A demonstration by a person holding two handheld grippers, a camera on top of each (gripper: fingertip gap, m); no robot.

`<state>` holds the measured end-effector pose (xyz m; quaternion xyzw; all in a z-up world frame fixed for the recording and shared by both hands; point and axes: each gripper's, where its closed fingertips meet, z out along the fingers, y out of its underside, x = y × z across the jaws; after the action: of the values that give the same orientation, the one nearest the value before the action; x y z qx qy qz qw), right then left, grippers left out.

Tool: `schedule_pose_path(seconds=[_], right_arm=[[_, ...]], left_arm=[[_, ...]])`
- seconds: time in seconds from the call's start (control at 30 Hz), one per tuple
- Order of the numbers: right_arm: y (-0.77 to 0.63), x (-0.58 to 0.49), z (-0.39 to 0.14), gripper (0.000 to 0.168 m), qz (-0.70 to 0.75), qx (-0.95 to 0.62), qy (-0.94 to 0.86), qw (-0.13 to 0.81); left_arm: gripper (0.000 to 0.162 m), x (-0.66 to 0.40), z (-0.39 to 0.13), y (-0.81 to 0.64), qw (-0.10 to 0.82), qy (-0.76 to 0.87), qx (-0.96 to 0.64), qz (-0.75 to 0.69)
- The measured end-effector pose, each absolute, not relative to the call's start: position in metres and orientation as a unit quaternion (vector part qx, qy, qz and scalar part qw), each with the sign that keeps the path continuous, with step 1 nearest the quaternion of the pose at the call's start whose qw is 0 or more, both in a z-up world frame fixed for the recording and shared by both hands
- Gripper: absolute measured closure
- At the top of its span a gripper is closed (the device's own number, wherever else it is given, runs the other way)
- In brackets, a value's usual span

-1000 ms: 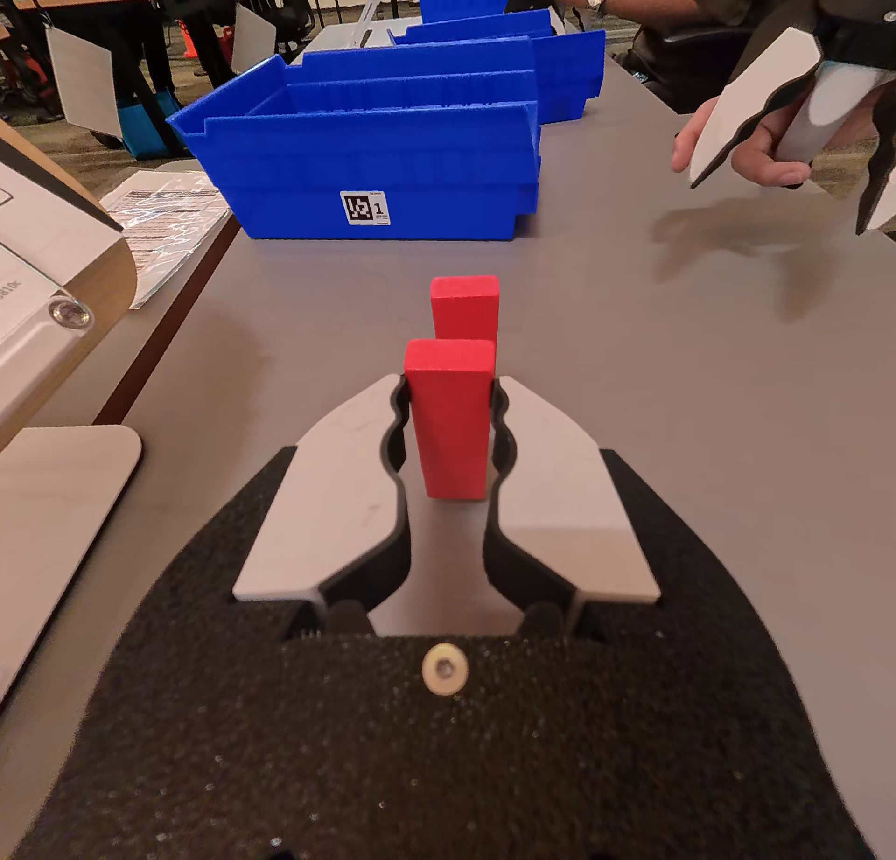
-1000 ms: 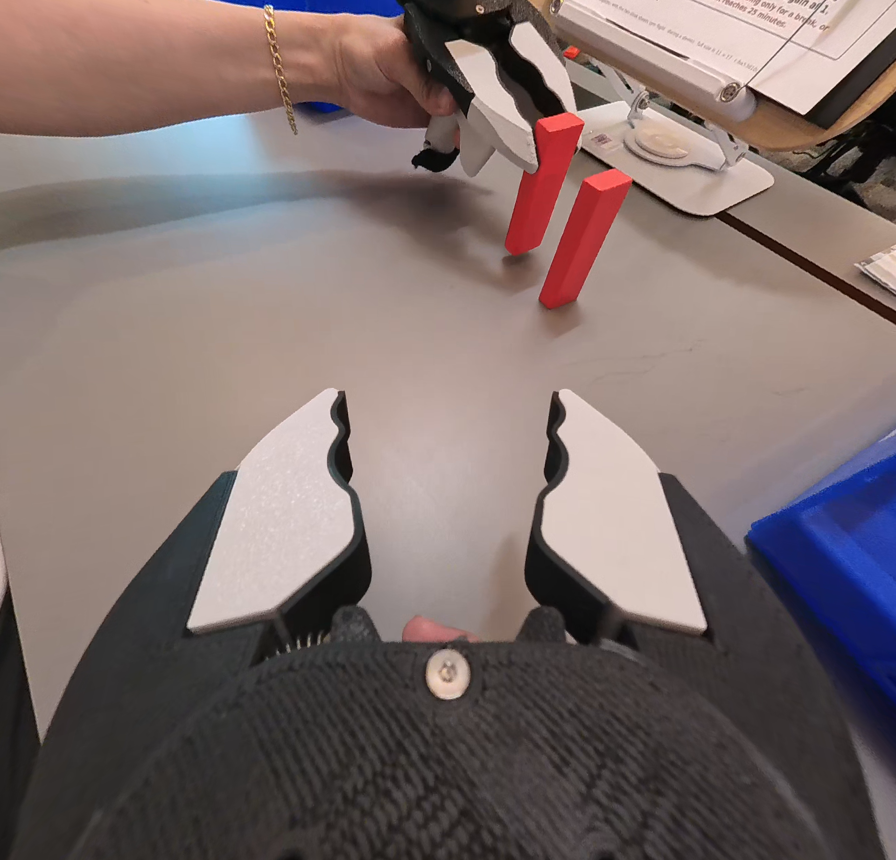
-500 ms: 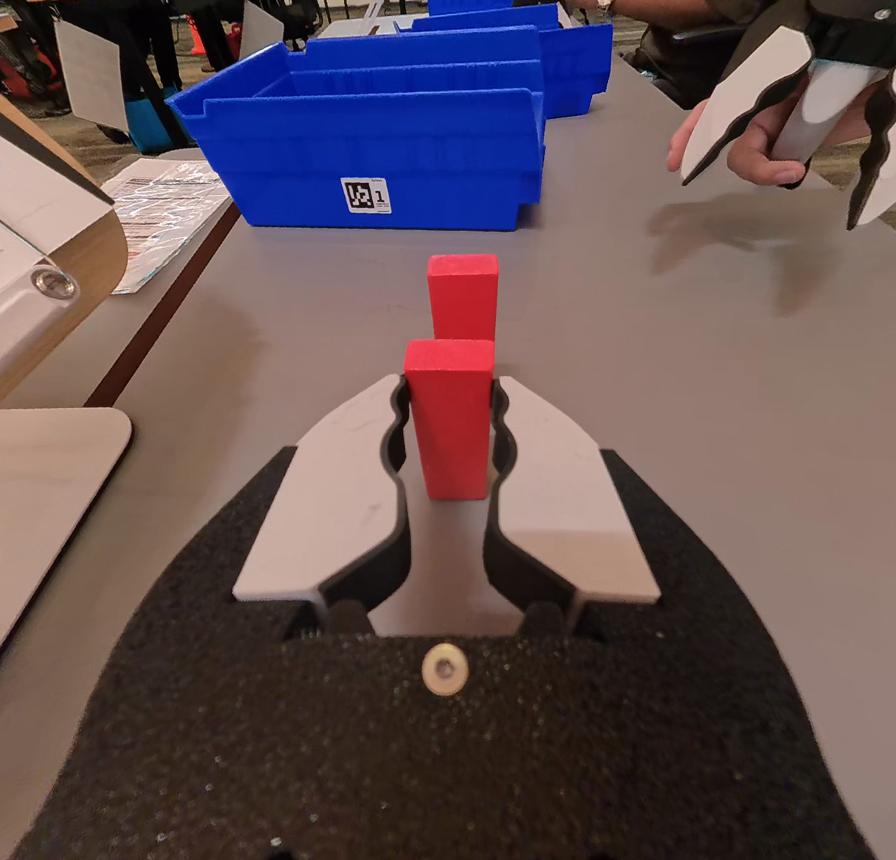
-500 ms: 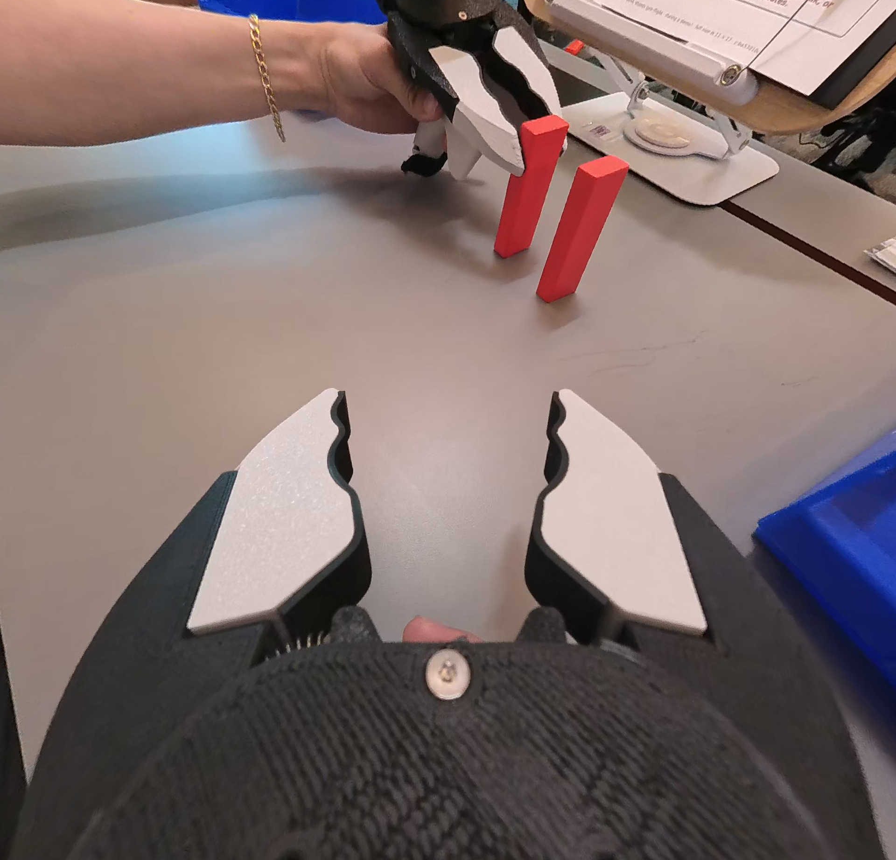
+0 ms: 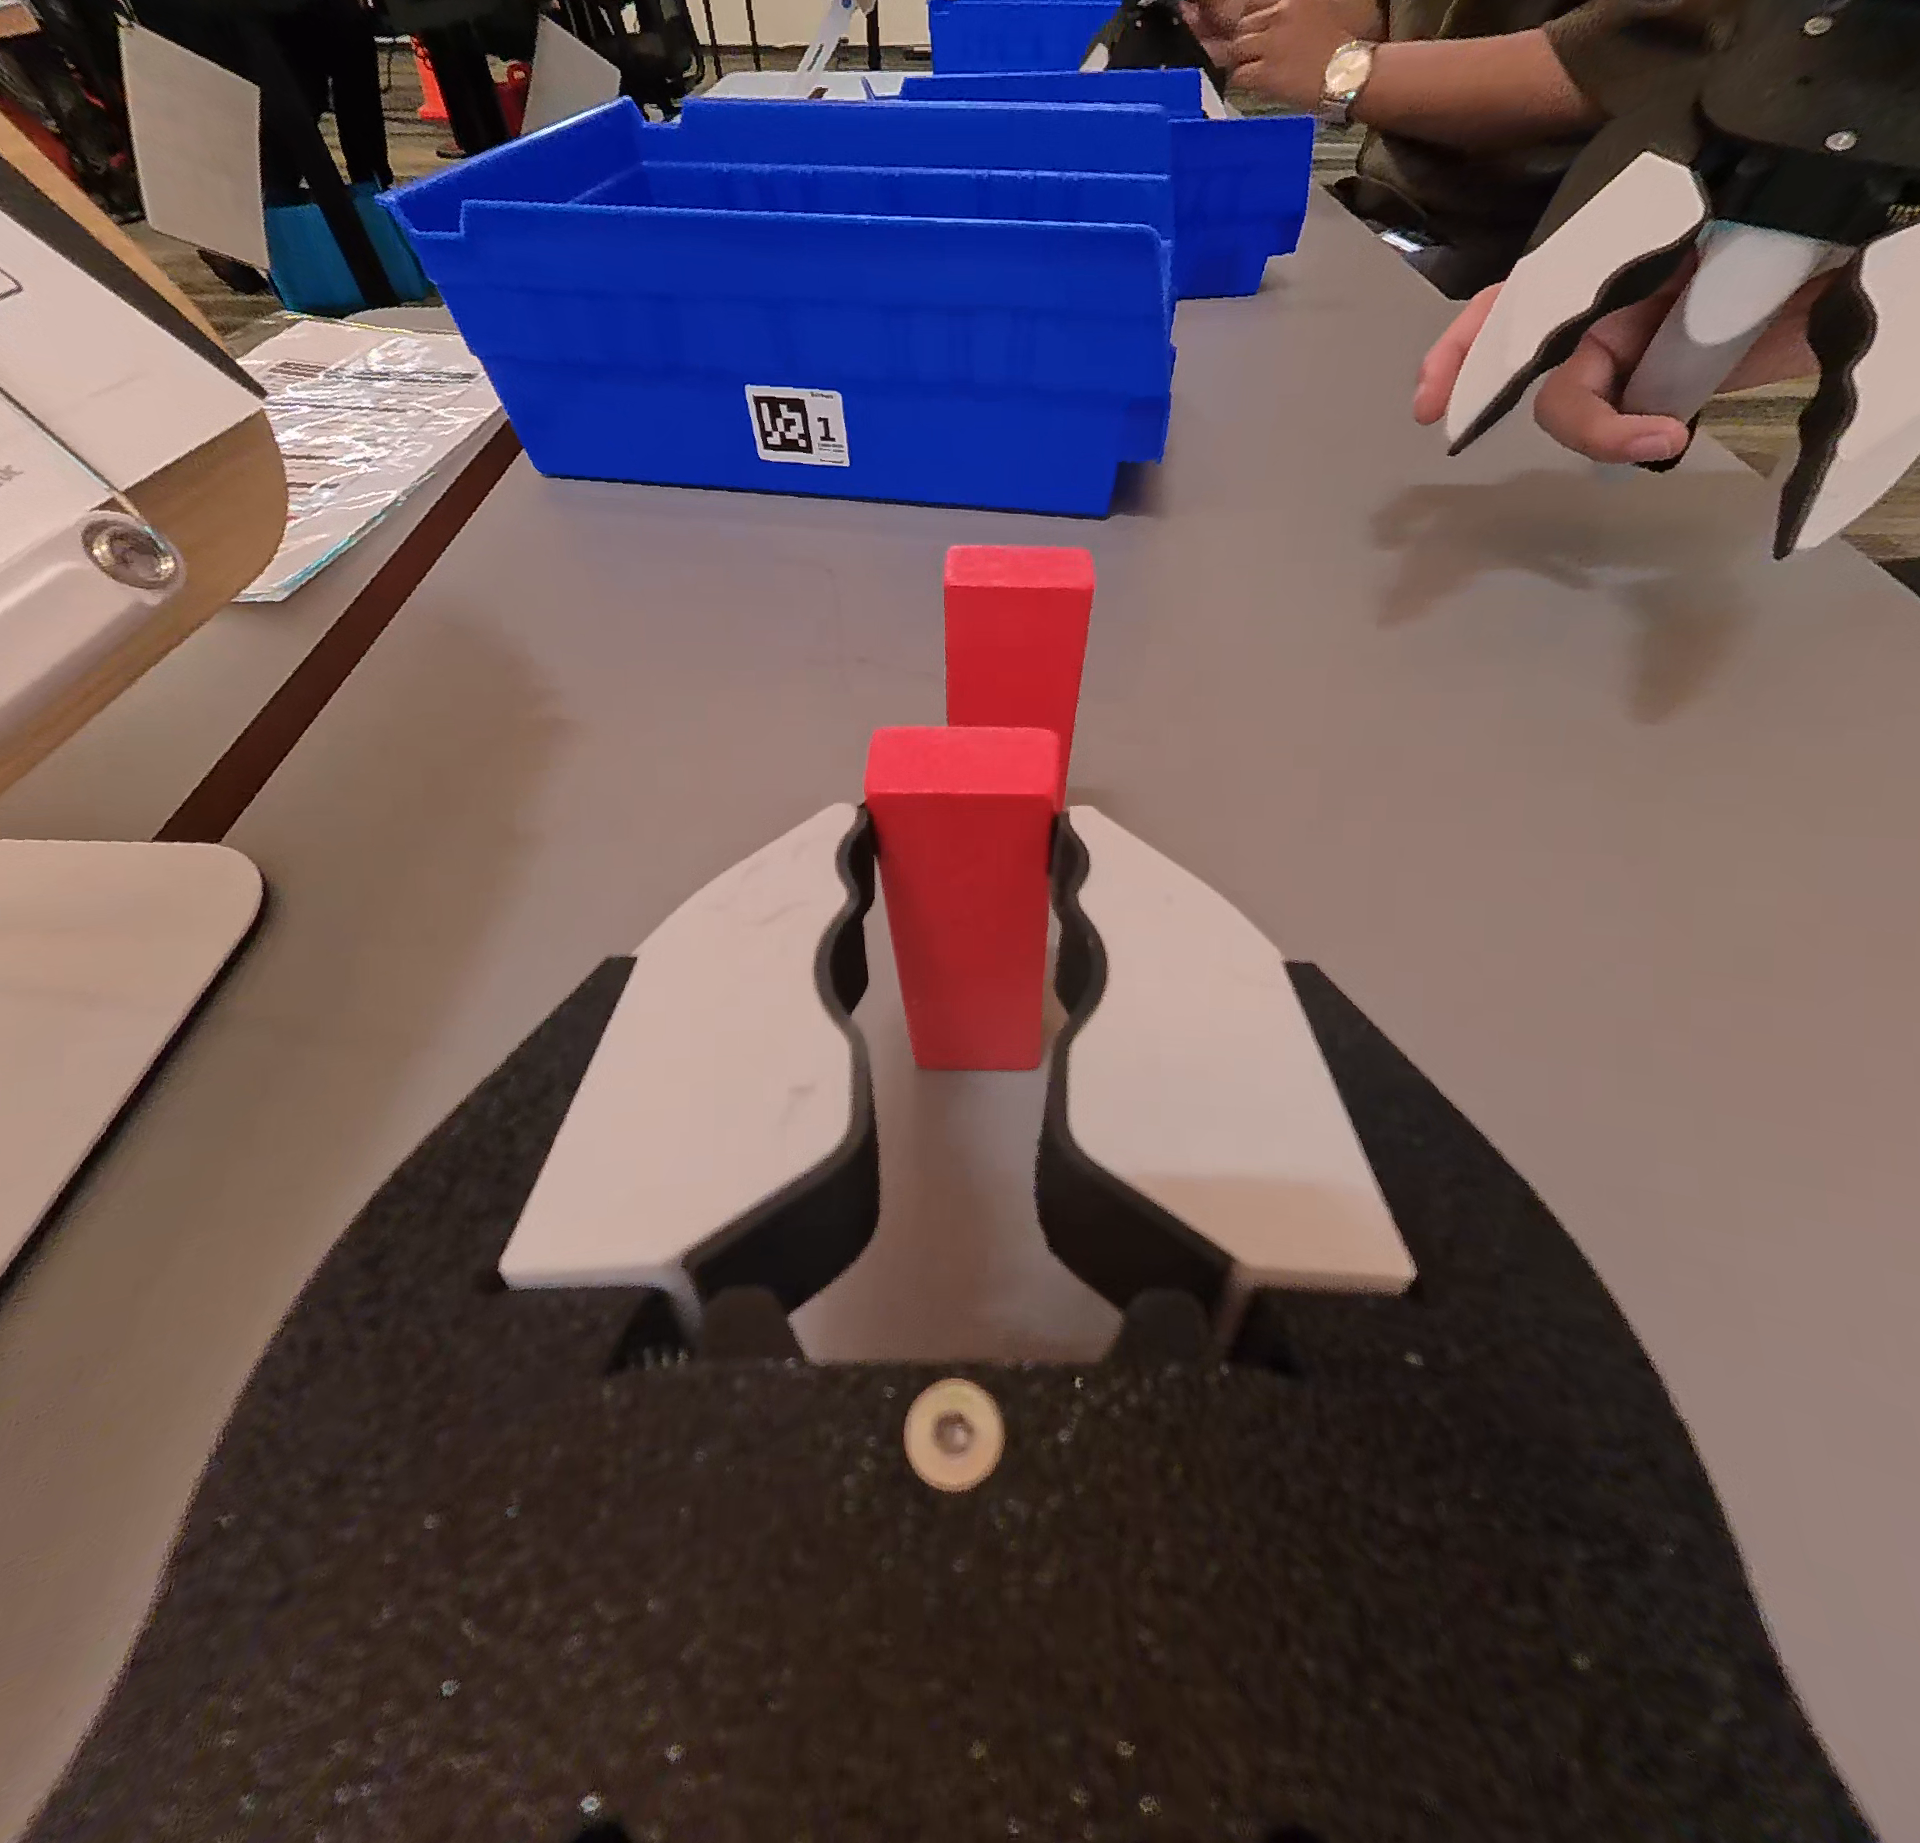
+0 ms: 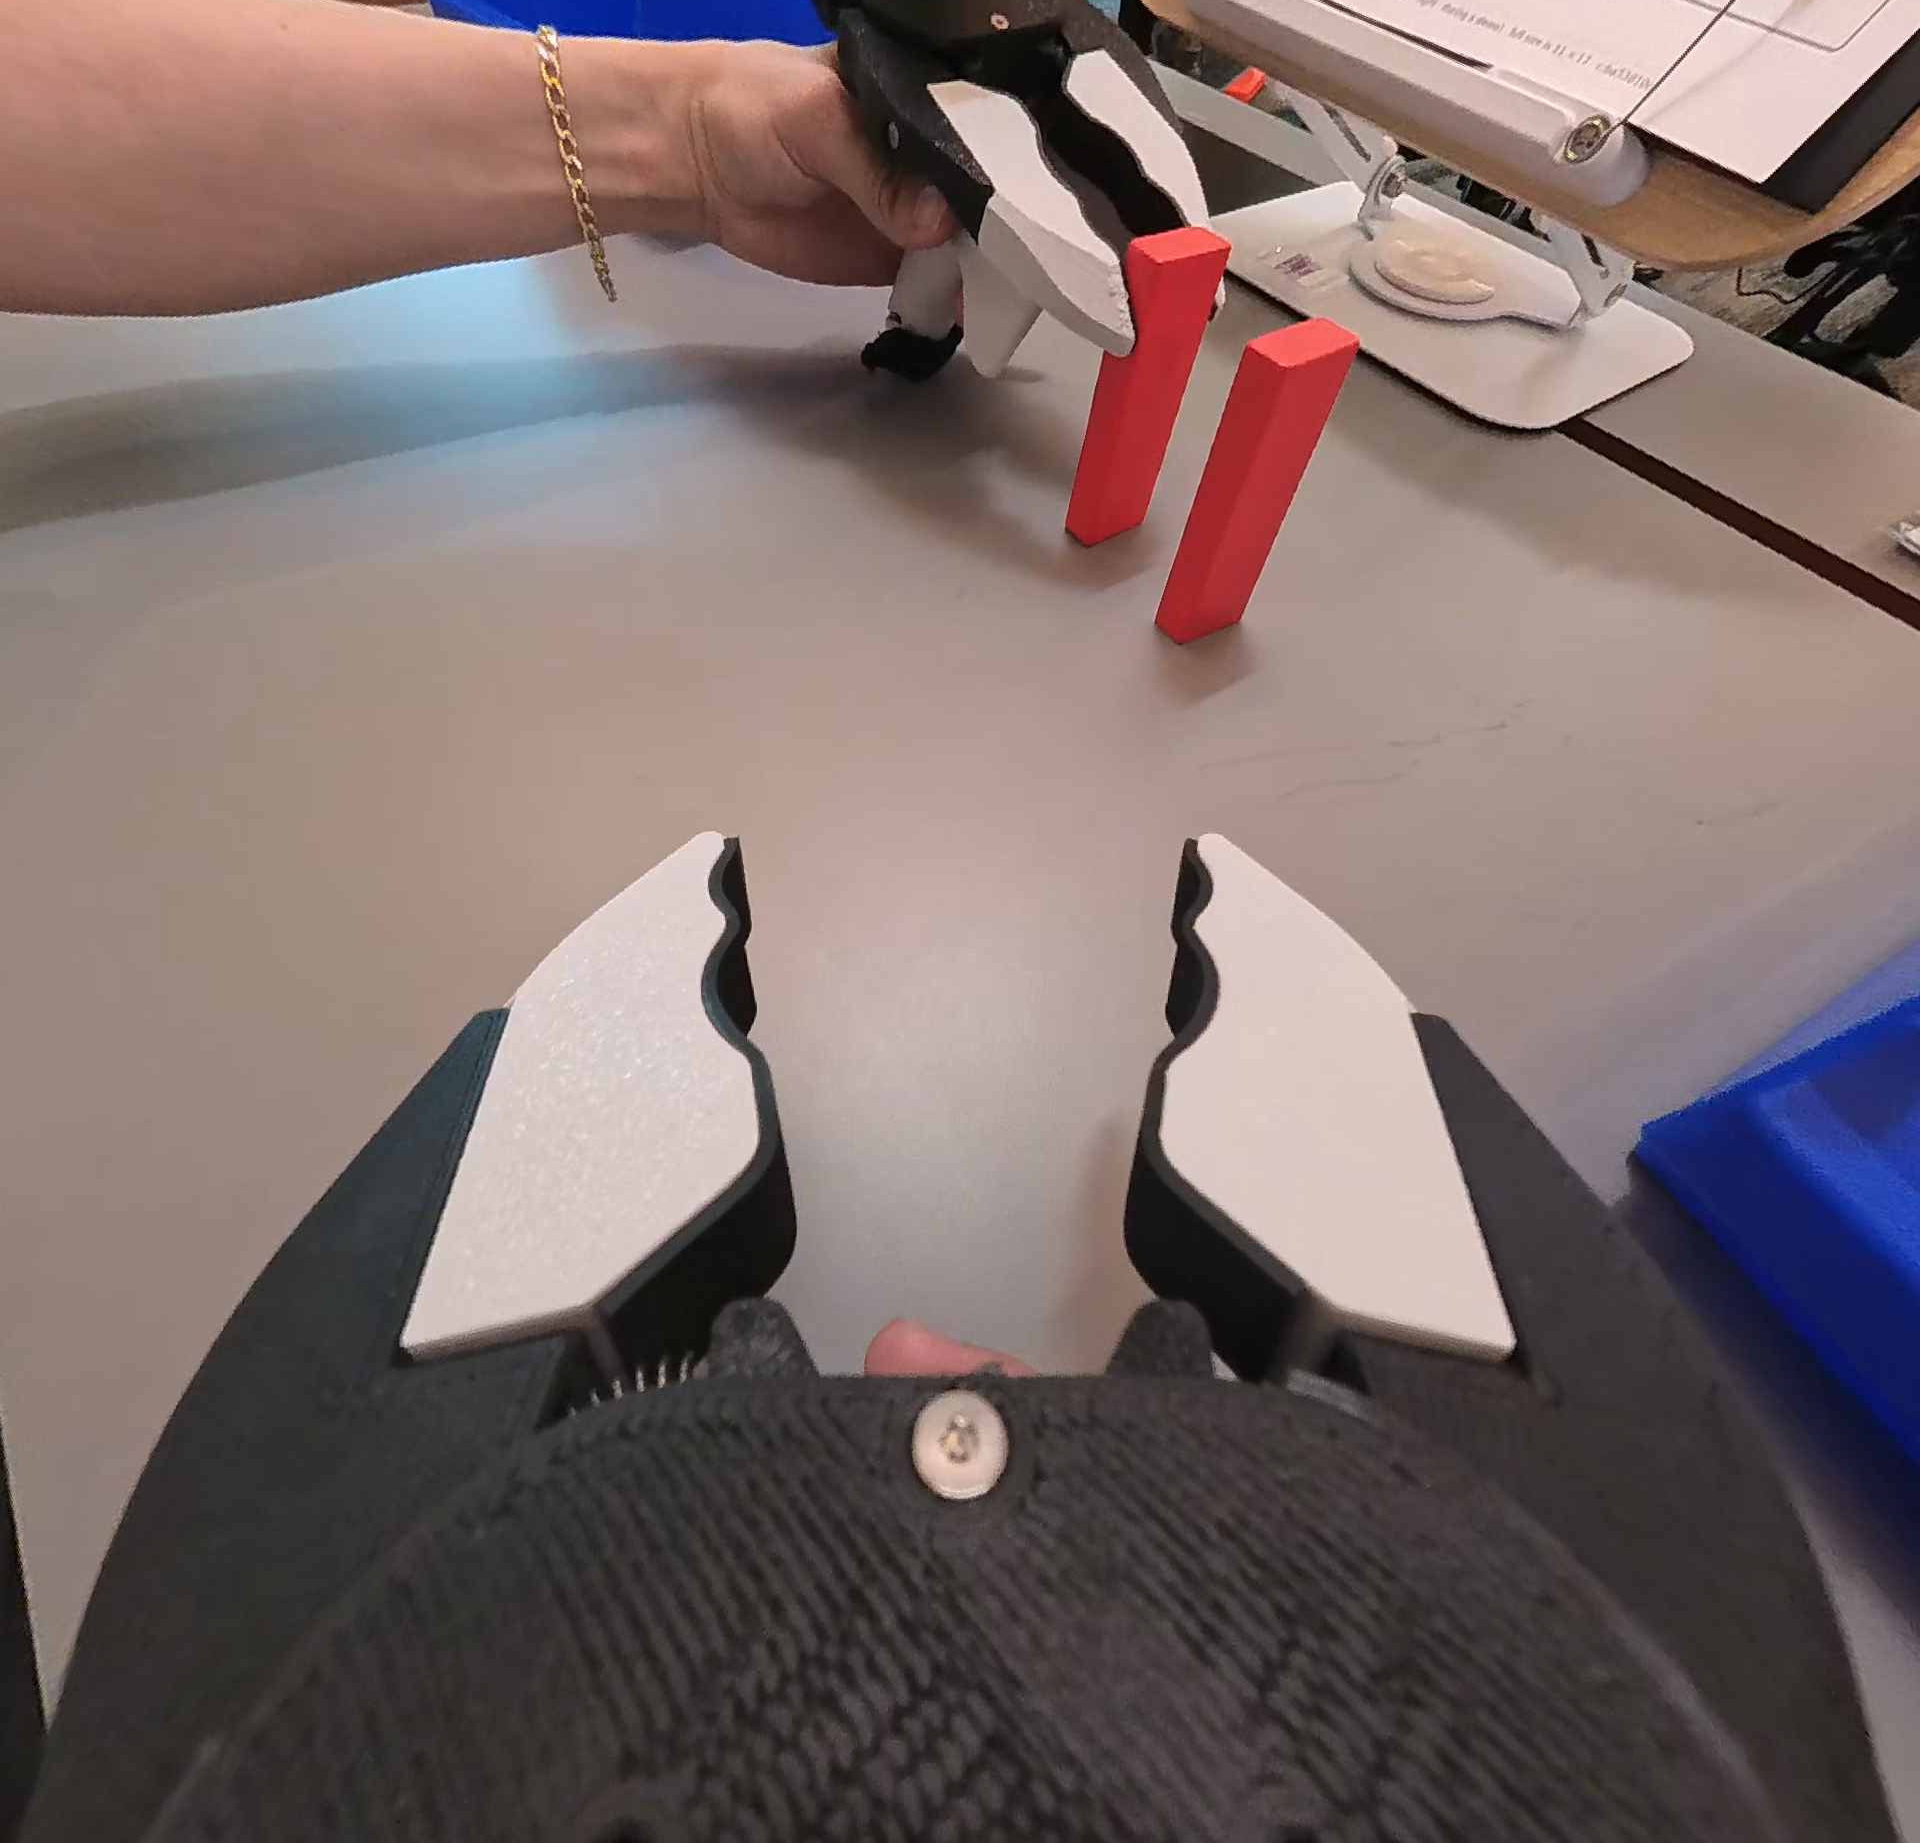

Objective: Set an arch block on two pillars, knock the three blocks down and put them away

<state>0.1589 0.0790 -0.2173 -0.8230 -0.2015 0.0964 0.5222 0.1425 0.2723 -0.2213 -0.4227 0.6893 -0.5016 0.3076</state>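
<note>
Grey bench (image 5: 1455,858) in a busy room, with a blue bin (image 5: 810,339) sitting at the far side and a clipboard stand (image 6: 1455,276) off at the edge. The left gripper (image 5: 961,837) has its jaws clamped on the top of a red block (image 5: 966,920) that's standing upright, its bottom end down at the bench. A second red block (image 5: 1016,640) stands just beside it, not touching. The right gripper (image 6: 961,900) hangs over bare bench well apart from both, jaws wide and holding nothing.
</note>
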Motion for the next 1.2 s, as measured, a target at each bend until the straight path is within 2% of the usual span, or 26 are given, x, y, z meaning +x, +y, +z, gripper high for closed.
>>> schedule_pose_path(seconds=[0.4,0.87,1.0,1.2], right_arm=[[0.078,0.159,-0.219,0.089,0.097,-0.824,-0.202,0.520],[0.079,0.158,-0.219,0.089,0.098,-0.825,-0.205,0.517],[0.077,0.158,-0.217,0.089,0.096,-0.824,-0.206,0.519],[0.075,0.158,-0.215,0.089,0.096,-0.823,-0.205,0.520]], left_arm=[[0.130,0.142,-0.222,0.269,0.303,0.707,-0.413,-0.488],[0.115,0.138,-0.212,0.269,0.300,0.693,-0.411,-0.511],[0.106,0.128,-0.194,0.265,0.312,0.682,-0.402,-0.525],[0.090,0.092,-0.134,0.296,0.367,0.640,-0.462,-0.492]])
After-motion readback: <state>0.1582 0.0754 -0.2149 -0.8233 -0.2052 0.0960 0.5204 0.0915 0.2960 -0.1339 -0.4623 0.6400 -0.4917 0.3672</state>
